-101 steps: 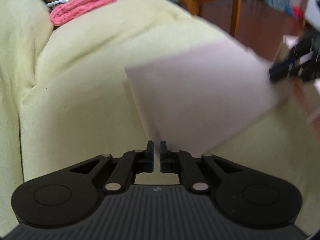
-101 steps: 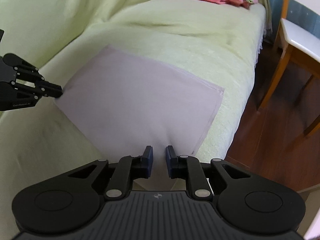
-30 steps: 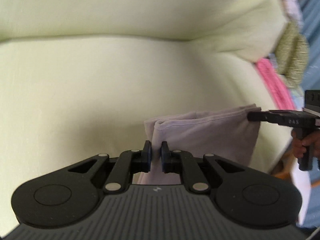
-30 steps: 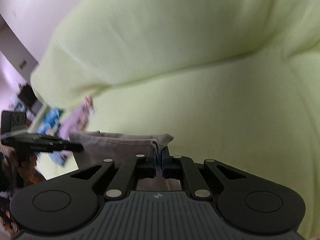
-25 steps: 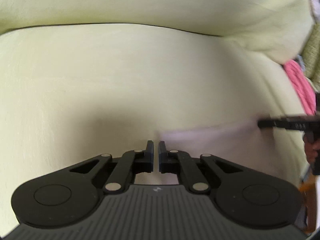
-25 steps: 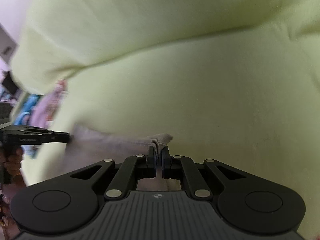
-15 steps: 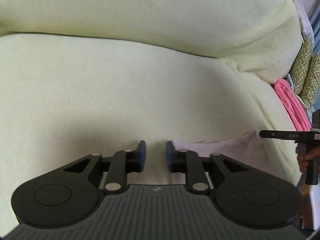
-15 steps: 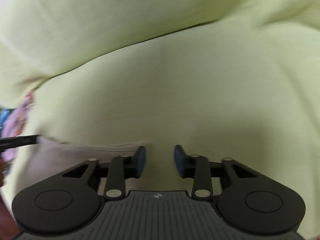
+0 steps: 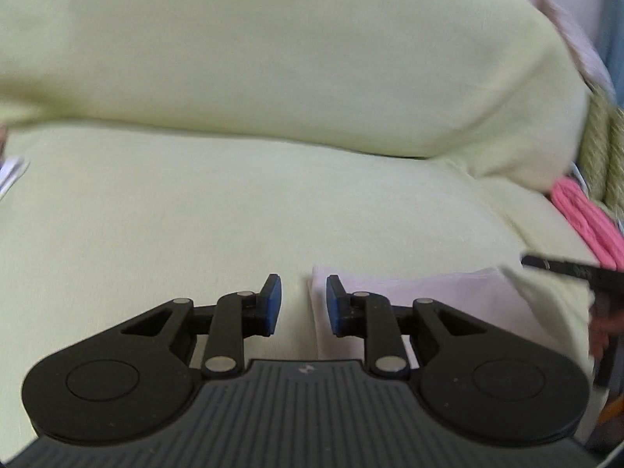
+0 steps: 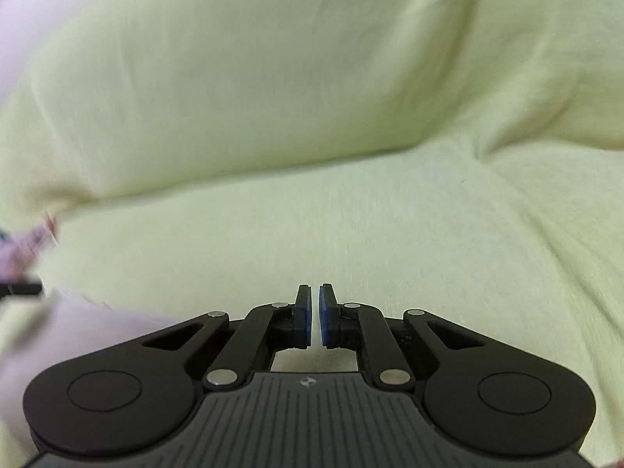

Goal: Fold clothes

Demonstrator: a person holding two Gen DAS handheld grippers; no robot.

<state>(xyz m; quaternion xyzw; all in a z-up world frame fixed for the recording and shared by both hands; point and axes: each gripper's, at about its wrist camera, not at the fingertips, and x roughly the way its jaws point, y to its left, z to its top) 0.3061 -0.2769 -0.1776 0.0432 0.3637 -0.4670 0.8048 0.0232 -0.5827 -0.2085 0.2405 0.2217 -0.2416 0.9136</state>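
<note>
Now, left gripper (image 9: pixel 299 303): my jaws stand slightly apart with nothing between the blue pads; the cloth's left edge lies just under the right pad.
Right gripper (image 10: pixel 315 319): my jaws are closing, a narrow slit left, nothing between them, only bare sofa cover below.
Folded cloth (image 9: pixel 440 292): pale lilac, flat on the seat, to the right of my left gripper and at the lower left in my right view.
Sofa cover (image 9: pixel 273 202): pale yellow-green, over seat and backrest.
Pink textile (image 9: pixel 589 226): folded at the far right, beside an olive quilted cushion (image 9: pixel 598 144).
Writing: I read none; the white marks on the other gripper's finger are blurred.
</note>
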